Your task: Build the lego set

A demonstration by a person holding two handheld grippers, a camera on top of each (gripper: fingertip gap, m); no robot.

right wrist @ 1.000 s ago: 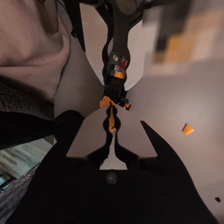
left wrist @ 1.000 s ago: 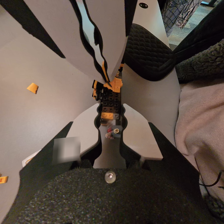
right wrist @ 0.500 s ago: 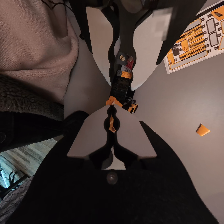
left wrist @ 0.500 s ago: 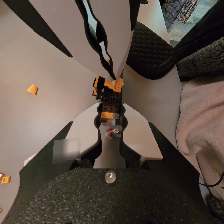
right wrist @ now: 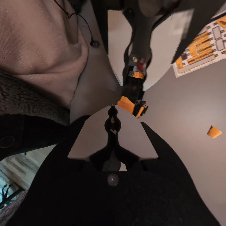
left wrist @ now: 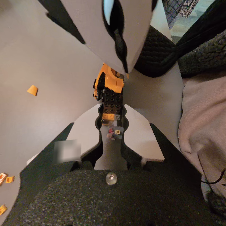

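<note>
L gripper (left wrist: 111, 110) is part open, both pads pressed on the sides of a brick model (left wrist: 112, 100): black studded plate w/ orange curved pieces at the far end, small grey & red bits at the near end. Model is held above the grey table (left wrist: 48, 73).

R gripper (right wrist: 113, 106) has its tips together, pinching a thin orange sticker (right wrist: 113, 127) that shows in the slot btwn the pads; tips sit just beside the model's orange end, apart from it.

On the table: loose orange wedge (left wrist: 32, 90), small orange tiles (left wrist: 7, 179) at the left edge, sticker sheet (right wrist: 200, 46) near L gripper. Person's beige top (right wrist: 36, 42) close by.
</note>
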